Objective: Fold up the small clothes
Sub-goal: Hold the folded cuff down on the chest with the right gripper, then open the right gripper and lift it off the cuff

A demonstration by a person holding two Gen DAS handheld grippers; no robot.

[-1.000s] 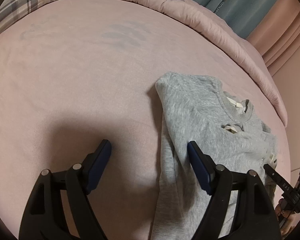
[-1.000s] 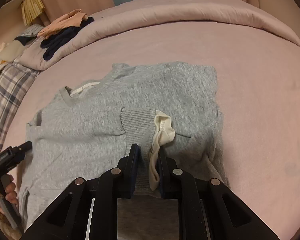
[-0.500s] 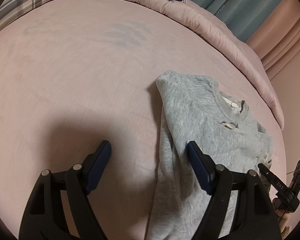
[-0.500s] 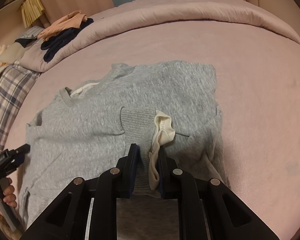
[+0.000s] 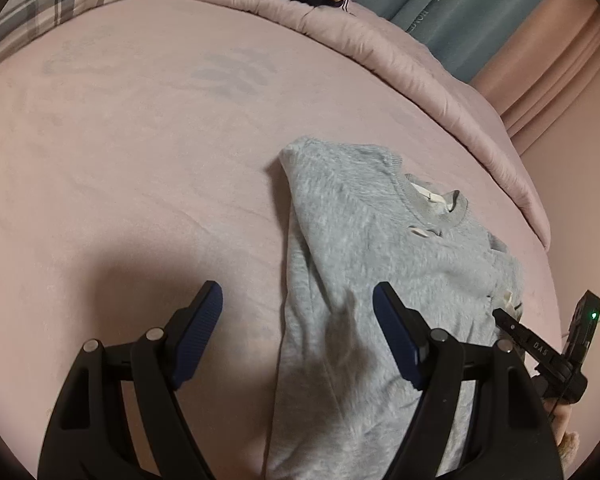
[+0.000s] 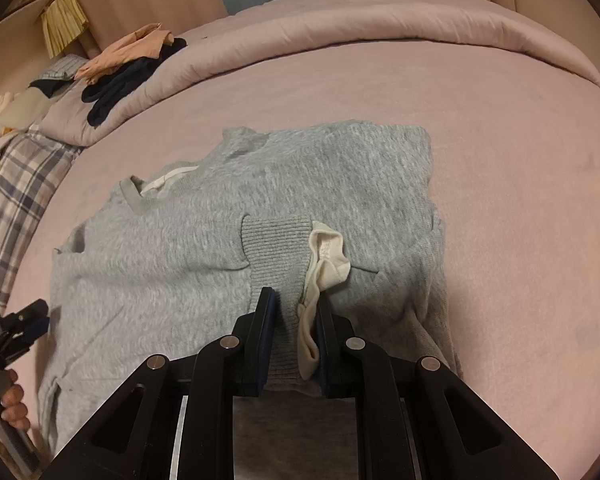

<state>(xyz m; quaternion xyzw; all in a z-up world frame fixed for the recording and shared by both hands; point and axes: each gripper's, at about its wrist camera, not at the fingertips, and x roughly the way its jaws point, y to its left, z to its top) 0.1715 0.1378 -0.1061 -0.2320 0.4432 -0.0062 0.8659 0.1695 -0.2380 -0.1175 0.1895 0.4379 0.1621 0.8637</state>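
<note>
A small grey sweatshirt (image 6: 204,248) lies on the pink bed, partly folded, neck opening toward the pillows. My right gripper (image 6: 294,304) is shut on its ribbed sleeve cuff (image 6: 278,240), with a cream inner cuff (image 6: 328,256) sticking out between the fingers. In the left wrist view the sweatshirt (image 5: 364,248) lies to the right. My left gripper (image 5: 298,312) is open and empty, hovering over the sweatshirt's left edge. The right gripper shows at the far right of that view (image 5: 540,348).
The pink bedspread (image 5: 140,160) spreads wide to the left. A rolled pink duvet (image 6: 340,28) runs along the far edge with dark and peach clothes (image 6: 128,68) piled on it. A plaid pillow (image 6: 16,184) lies at the left.
The left gripper has drawn back slightly, so the sweatshirt looks a bit farther away. The right gripper holds the cuff in the same place.
</note>
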